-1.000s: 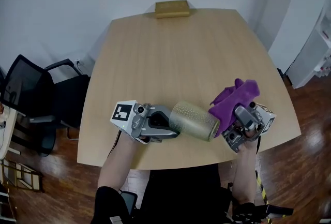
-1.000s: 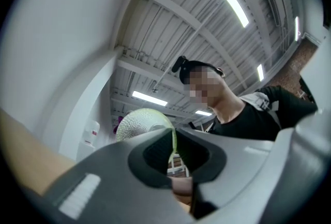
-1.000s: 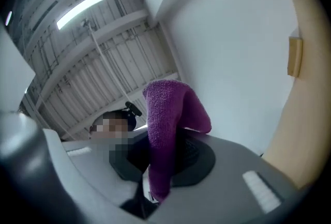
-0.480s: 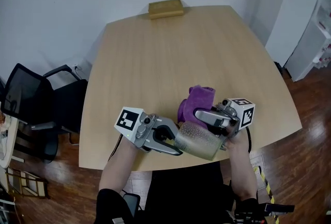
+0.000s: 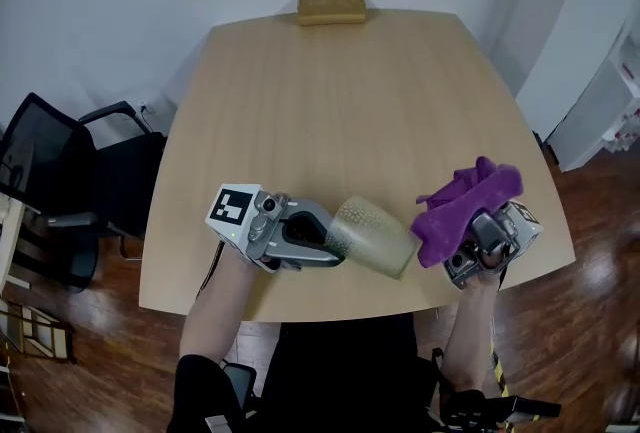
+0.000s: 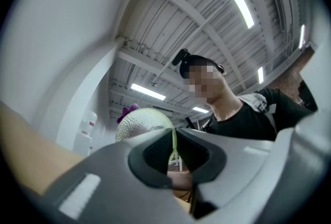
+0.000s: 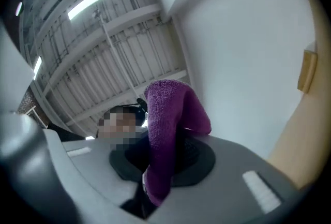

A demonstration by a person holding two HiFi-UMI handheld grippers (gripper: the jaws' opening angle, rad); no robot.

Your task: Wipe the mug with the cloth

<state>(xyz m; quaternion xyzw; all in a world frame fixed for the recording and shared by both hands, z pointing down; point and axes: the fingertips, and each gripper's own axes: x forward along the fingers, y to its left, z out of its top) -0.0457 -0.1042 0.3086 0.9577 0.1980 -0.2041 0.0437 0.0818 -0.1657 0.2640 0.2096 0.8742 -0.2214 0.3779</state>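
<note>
A pale green textured mug [image 5: 372, 235] is held on its side above the near edge of the wooden table [image 5: 340, 111]. My left gripper [image 5: 322, 239] is shut on the mug's rim [image 6: 173, 137], which shows as a thin green edge between the jaws. The purple cloth [image 5: 465, 204] hangs bunched from my right gripper [image 5: 462, 243], which is shut on it and sits just right of the mug, a small gap apart. In the right gripper view the cloth [image 7: 168, 130] rises from between the jaws.
A tan block [image 5: 331, 7] lies at the table's far edge. A black office chair [image 5: 70, 186] stands left of the table. A white shelf unit [image 5: 600, 111] is at the right, over wooden floor.
Half a second ago the cloth was pressed on the mug with the right gripper over it. The right gripper has since swung out to the right, and the cloth is off the mug.
</note>
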